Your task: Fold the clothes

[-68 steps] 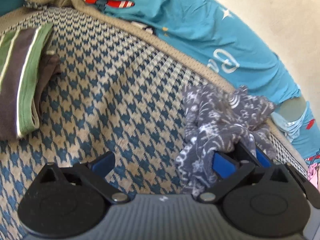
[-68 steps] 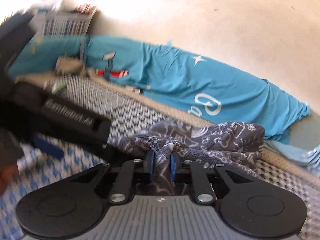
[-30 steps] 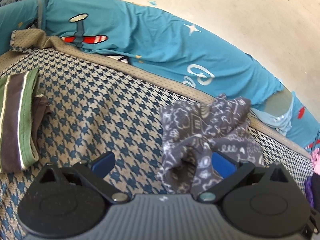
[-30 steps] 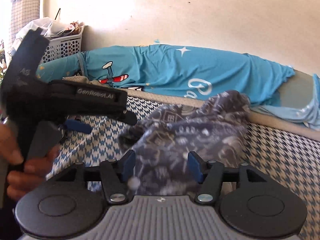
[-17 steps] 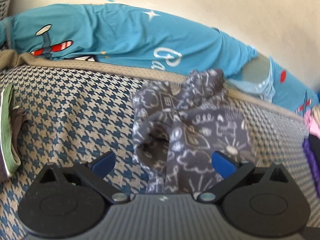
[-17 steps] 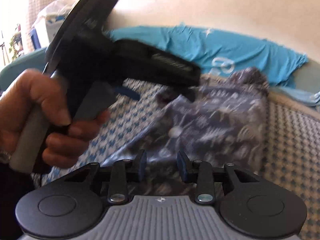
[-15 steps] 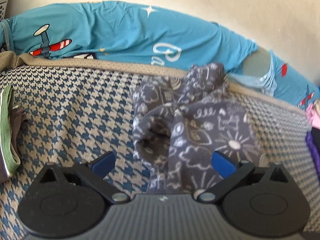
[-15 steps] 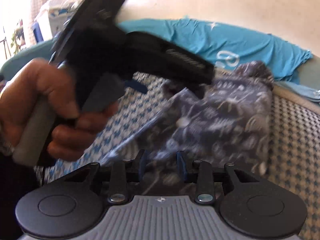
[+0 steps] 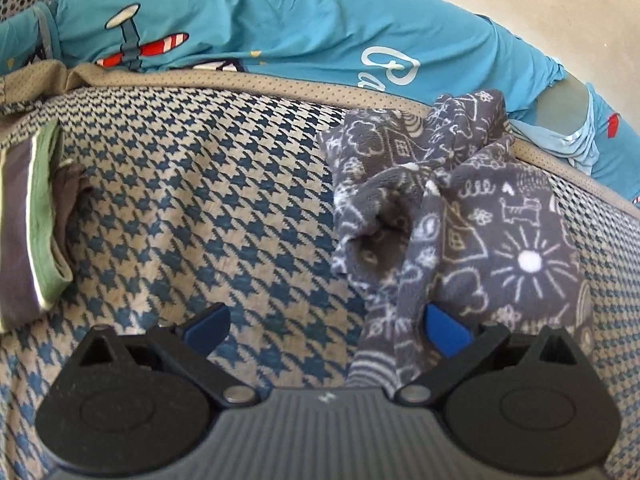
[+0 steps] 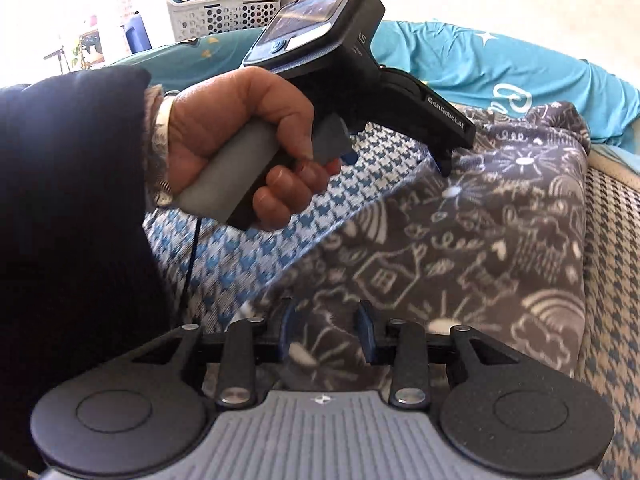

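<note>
A grey garment with white doodle print lies crumpled on the houndstooth bed cover, to the right in the left wrist view. My left gripper is open wide, and the garment's near edge lies against its right finger. In the right wrist view the garment spreads flatter across the cover. My right gripper hovers low over its near edge, partly open, with cloth under and between the fingers. A hand holds the left gripper, whose tip touches the garment's far part.
A folded green and grey striped garment lies at the left edge of the cover. Teal bedding with a plane print runs along the wall behind. A white laundry basket stands at the back left. A dark sleeve fills the left.
My right gripper, shut on the garment earlier, let it go and has narrowed again over its near edge. The garment dropped and spread on the cover. The left gripper stayed open and shifted slightly.
</note>
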The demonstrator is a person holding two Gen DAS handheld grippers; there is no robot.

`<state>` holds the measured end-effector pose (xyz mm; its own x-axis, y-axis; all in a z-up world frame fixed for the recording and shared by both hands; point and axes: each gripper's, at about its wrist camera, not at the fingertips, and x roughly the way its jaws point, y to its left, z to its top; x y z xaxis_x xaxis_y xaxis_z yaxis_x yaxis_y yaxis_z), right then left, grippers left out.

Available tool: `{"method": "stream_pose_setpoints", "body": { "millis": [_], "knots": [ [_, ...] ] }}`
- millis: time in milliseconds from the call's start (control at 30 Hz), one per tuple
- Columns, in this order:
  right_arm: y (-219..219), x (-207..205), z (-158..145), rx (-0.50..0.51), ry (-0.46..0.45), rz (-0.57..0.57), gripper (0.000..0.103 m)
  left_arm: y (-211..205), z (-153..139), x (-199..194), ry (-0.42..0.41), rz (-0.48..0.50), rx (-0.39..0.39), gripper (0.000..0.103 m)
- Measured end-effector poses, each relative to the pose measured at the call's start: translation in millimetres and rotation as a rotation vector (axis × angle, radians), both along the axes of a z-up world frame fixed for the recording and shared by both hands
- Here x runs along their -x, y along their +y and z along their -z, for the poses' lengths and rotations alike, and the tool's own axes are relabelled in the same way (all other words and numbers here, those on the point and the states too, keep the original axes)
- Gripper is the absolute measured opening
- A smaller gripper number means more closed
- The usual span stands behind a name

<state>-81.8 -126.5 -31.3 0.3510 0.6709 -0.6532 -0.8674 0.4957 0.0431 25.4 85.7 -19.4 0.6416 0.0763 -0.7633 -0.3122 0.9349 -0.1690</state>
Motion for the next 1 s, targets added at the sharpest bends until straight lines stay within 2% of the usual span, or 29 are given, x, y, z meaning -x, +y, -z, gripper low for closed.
{"method": "stream_pose_setpoints", "body": {
  "millis": [100, 233, 433, 533, 600, 700, 867, 1000],
  "knots": [
    [-4.8, 6.7, 1.1, 0.003, 0.016, -0.02, 0.036, 0.2, -0.2, 3.9, 0.013, -0.008, -0.022, 0.103],
    [-7.0, 14.4, 2.9, 0.028, 0.02, -0.059, 0.036, 6.9, 2.0, 8.5, 0.041, -0.042, -0.007, 0.103],
    [-12.7, 10.4, -4.2, 0.023, 0.053, -0.085, 0.036, 14.4, 0.1, 12.3, 0.115, -0.091, -0.033, 0.103],
    [-16.5, 6.9, -9.2, 0.026, 0.058, -0.102, 0.035, 20.0, -12.4, 19.0, 0.066, -0.096, 0.036, 0.103],
    [-17.9, 2.3, -14.9, 0.027, 0.033, -0.097, 0.036, 20.8, -21.8, 22.0, 0.039, -0.076, 0.044, 0.103],
    [-20.9, -8.0, -24.2, 0.017, 0.009, -0.081, 0.036, 20.8, -33.6, 25.3, -0.045, -0.076, 0.069, 0.103],
    [-30.9, -41.3, -40.4, -0.031, -0.008, 0.006, 0.036, 6.9, -43.6, 16.6, -0.118, -0.042, 0.038, 0.103],
    [-33.5, -67.9, -47.6, -0.048, -0.043, 0.088, 0.036, -3.8, -41.4, 7.3, -0.128, -0.011, 0.044, 0.103]
  ]
}}
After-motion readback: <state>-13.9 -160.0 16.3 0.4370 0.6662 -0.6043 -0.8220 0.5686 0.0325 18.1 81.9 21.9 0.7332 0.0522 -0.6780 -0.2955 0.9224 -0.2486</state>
